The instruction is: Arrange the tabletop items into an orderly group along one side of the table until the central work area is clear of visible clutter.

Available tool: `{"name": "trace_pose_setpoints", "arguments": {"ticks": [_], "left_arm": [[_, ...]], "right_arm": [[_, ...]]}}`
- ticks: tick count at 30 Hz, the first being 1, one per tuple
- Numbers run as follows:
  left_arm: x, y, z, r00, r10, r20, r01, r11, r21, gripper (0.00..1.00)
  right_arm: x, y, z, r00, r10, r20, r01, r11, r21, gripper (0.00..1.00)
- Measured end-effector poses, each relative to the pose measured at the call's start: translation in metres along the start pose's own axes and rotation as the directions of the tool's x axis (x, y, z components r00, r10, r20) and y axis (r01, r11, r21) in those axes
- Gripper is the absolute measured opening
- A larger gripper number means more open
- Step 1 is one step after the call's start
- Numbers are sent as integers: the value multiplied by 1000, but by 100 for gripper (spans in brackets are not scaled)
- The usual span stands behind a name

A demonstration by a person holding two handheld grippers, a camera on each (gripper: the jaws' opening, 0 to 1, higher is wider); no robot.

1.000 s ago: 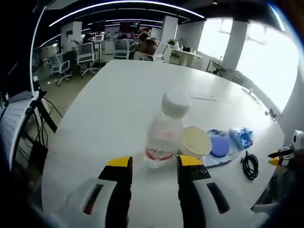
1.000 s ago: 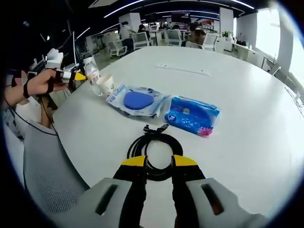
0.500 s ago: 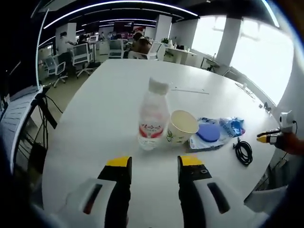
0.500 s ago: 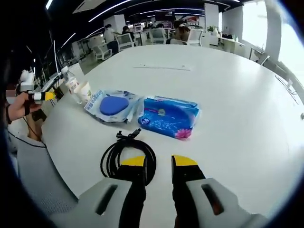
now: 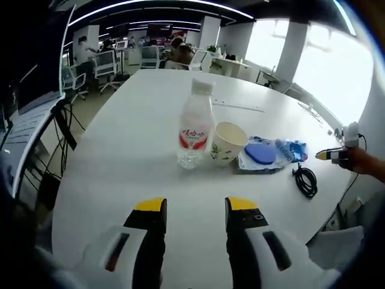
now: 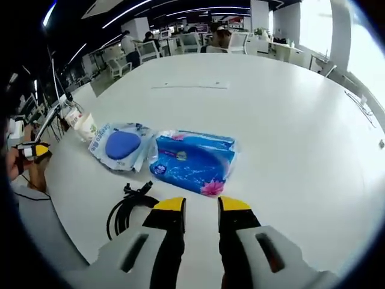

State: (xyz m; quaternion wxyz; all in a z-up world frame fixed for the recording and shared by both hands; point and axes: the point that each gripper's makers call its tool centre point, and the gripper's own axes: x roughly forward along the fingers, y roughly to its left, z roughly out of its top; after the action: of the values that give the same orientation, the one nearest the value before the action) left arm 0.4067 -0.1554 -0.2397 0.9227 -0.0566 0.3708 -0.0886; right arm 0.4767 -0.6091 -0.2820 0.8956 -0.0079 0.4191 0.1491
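A clear water bottle with a white cap and red label stands upright on the white table, with a paper cup just to its right. Beyond the cup lie a clear packet holding a blue disc, a blue tissue pack and a coiled black cable. My left gripper is open, well short of the bottle. My right gripper is open above the table, with the tissue pack just beyond its tips, the cable to its left and the disc packet farther left. The bottle and cup are small at the left edge.
The table's far half holds a thin flat strip. Office chairs and desks stand beyond the table, with people seated there. The table edge runs near the cable. A hand with the left gripper shows at the left of the right gripper view.
My left gripper has backed away from the bottle, which now stands free and farther off. The right gripper view has shifted right, from over the cable toward the tissue pack.
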Motion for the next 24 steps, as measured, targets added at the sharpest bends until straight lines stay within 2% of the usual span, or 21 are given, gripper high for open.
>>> {"name": "trace_pose_setpoints", "arguments": {"ticks": [8,24], "left_arm": [[-6,-2,-1,1000,-2,3,2,1000,12,38],[-15,8,4,1000,28,10,-28,1000,11,38]], "right_arm": [[2,-7,7,1000,-20,2,20,999,43,18],[22,-19,10,1000,-13,-18,14,998,66,18]]}}
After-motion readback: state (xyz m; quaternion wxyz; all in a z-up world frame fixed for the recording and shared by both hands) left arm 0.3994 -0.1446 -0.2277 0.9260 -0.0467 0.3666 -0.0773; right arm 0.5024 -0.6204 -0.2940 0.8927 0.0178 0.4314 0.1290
